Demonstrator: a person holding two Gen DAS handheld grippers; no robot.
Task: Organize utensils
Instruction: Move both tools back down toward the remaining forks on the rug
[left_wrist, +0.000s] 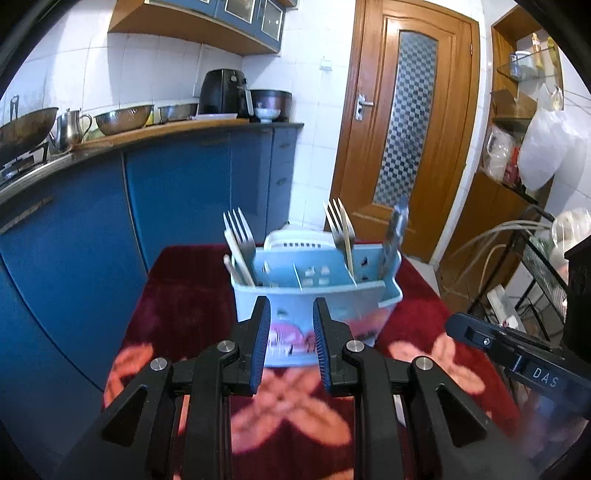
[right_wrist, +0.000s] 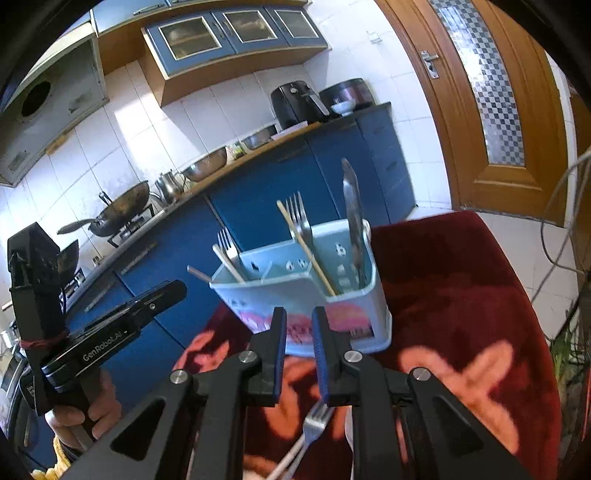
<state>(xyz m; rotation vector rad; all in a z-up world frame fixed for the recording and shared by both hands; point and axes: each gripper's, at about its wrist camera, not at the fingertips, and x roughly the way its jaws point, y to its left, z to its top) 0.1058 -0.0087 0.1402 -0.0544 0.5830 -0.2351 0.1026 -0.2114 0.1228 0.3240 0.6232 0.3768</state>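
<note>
A light blue utensil caddy (left_wrist: 317, 291) (right_wrist: 306, 295) stands on the red flowered cloth (left_wrist: 177, 306). It holds forks (left_wrist: 238, 229) (right_wrist: 299, 218), chopsticks (left_wrist: 240, 258) (right_wrist: 306, 247) and a knife (left_wrist: 397, 229) (right_wrist: 352, 218) in separate compartments. My left gripper (left_wrist: 290, 343) is open and empty just in front of the caddy. My right gripper (right_wrist: 298, 354) is open and empty before the caddy. A loose fork (right_wrist: 312, 428) lies on the cloth beneath the right gripper. The right gripper also shows at the right in the left wrist view (left_wrist: 517, 350); the left one shows at the left in the right wrist view (right_wrist: 110, 332).
Blue kitchen cabinets (left_wrist: 177, 192) with a counter holding bowls, a kettle and an air fryer (left_wrist: 223, 92) run along the left. A wooden door (left_wrist: 406, 122) stands behind. A wire rack (left_wrist: 535, 280) with cables is to the right of the table.
</note>
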